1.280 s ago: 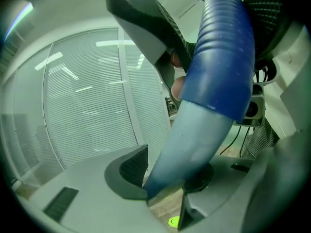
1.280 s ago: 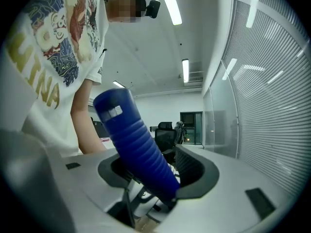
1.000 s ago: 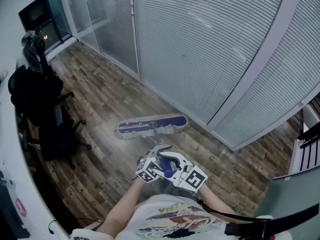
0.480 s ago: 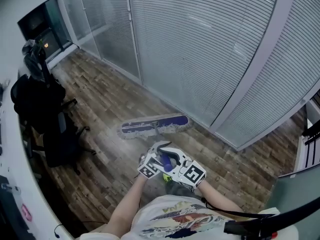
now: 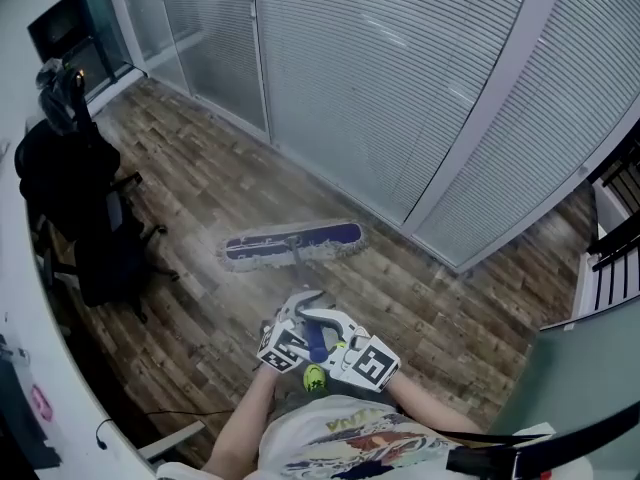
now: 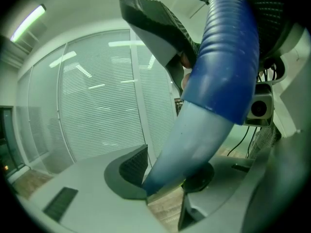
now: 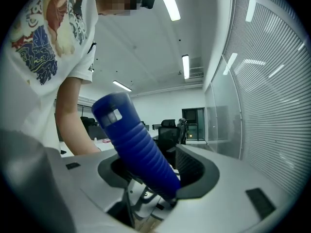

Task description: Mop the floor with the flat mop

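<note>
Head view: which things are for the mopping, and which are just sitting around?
For the mopping:
flat mop head, lying on the wooden floor
mop handle, clamped in the left gripper and the right gripper

Just sitting around:
black office chair
glass wall with blinds

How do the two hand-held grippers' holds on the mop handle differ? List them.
The left hand-held gripper clamps the smooth pale shaft; right hand-held gripper clamps the ribbed dark-blue grip. Left sits lower on the mop handle, right nearer its top. Both are shut on it.
</note>
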Demonstrator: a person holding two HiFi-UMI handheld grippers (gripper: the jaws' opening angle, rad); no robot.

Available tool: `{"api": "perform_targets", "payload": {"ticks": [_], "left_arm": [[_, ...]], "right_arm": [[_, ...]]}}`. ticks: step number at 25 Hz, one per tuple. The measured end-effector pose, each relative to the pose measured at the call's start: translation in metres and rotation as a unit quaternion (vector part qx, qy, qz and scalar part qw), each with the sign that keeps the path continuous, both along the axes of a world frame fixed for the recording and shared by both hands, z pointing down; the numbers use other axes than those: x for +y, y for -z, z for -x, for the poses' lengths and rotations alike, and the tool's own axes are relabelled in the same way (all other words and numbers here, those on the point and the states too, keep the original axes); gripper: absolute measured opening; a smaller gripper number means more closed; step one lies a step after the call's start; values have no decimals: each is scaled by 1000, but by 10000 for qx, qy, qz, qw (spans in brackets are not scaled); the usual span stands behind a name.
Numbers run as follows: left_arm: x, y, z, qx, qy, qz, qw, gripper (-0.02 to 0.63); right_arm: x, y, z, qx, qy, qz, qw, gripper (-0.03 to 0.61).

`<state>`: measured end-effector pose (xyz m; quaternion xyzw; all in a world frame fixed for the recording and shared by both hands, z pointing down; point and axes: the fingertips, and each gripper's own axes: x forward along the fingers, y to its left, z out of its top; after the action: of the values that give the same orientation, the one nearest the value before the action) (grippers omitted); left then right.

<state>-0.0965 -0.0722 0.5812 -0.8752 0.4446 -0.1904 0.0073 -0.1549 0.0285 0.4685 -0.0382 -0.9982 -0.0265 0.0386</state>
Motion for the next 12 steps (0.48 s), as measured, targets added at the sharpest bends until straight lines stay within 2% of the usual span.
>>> {"api": "perform_targets", "payload": {"ticks": [4,8,12], "left_arm": [[40,3,-27,86,183,39,9998,118],[73,2,-64,91,368,91,9992,118],[105,-2,-121,1,541,78,9985,120]], "right_arm": [[41,6,-30,4,144,122,9998,221],[76,6,-72,14,350,-89,9993,221],[109,2,-133,-24,480,-31,9988,221]]}}
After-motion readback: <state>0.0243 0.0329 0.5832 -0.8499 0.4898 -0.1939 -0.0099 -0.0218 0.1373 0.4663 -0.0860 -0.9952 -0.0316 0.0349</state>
